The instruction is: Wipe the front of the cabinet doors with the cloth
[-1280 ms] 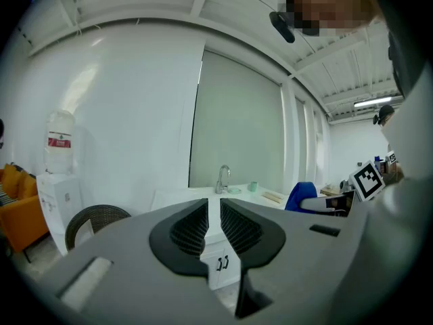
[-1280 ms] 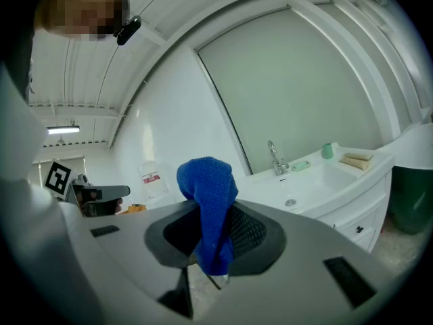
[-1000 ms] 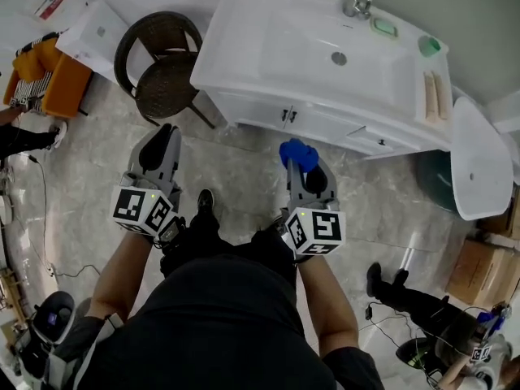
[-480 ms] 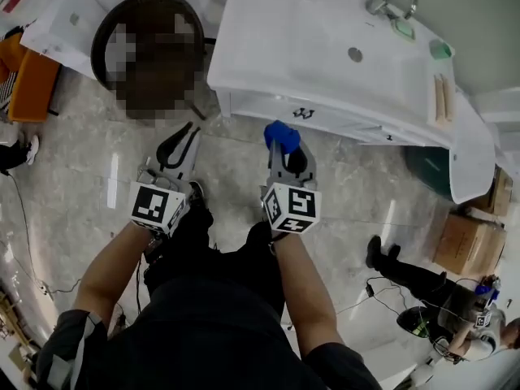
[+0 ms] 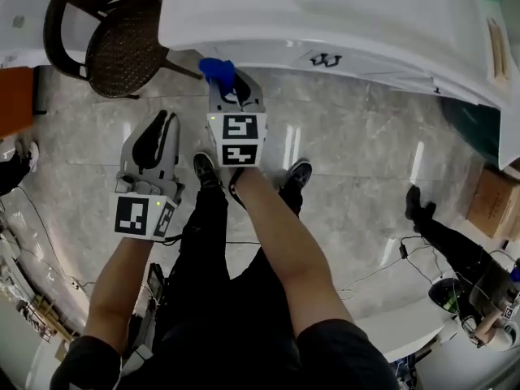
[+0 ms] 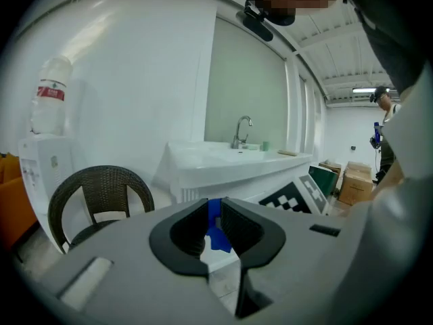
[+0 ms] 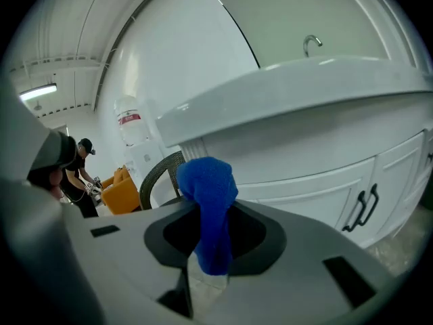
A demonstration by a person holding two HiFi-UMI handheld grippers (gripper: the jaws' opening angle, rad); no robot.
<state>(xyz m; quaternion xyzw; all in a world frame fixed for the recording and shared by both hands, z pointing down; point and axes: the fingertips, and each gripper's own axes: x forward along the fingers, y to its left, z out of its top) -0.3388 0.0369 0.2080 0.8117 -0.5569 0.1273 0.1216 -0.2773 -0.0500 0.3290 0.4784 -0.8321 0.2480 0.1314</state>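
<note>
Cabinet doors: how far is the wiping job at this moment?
Done: the jaws of the right gripper clamp the blue cloth. In hand: it is held near the white cabinet doors with dark handles; contact cannot be confirmed. To do: the wiping itself. The left gripper is shut and empty.

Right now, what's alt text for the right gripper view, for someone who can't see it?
The right gripper has its jaws shut on a blue cloth, in front of white cabinet doors with dark handles under a sink counter; a wicker chair stands at left.

Blue cloth (image 5: 216, 69) near white cabinet (image 5: 370, 62)
</note>
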